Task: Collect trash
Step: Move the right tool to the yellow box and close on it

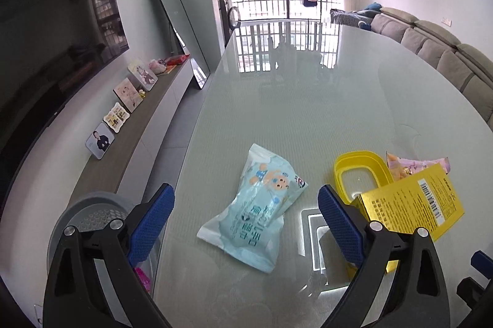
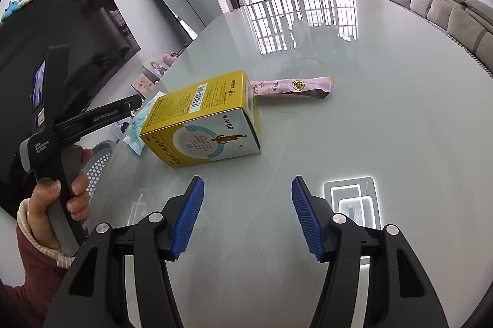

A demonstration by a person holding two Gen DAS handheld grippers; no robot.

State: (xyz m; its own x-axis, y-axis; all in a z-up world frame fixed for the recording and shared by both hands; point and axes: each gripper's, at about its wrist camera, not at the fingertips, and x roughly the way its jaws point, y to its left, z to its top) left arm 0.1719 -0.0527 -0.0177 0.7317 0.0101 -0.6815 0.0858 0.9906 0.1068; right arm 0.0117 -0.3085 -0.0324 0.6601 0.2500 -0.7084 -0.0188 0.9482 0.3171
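Both tongs are released and empty: the left gripper [image 1: 246, 215] hangs over the light-blue wipes packet [image 1: 257, 209] with its cartoon baby, and the right gripper [image 2: 248, 215] hovers over bare glass table [image 2: 385, 112]. "GenRobot.AI" shows on the left gripper's arm. The yellow box [image 2: 203, 120] reads "90片/瓶" beside a barcode, the pink wrapper [image 2: 292, 86] lying just behind it and the yellow ring [image 1: 359, 175] alongside; a grey perforated bin [image 1: 89, 220] stands below the table's left edge.

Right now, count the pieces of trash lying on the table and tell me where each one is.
3: blue wipes packet nearest the table's left edge, yellow box in the middle, pink wrapper just behind the box. More may lie outside view.
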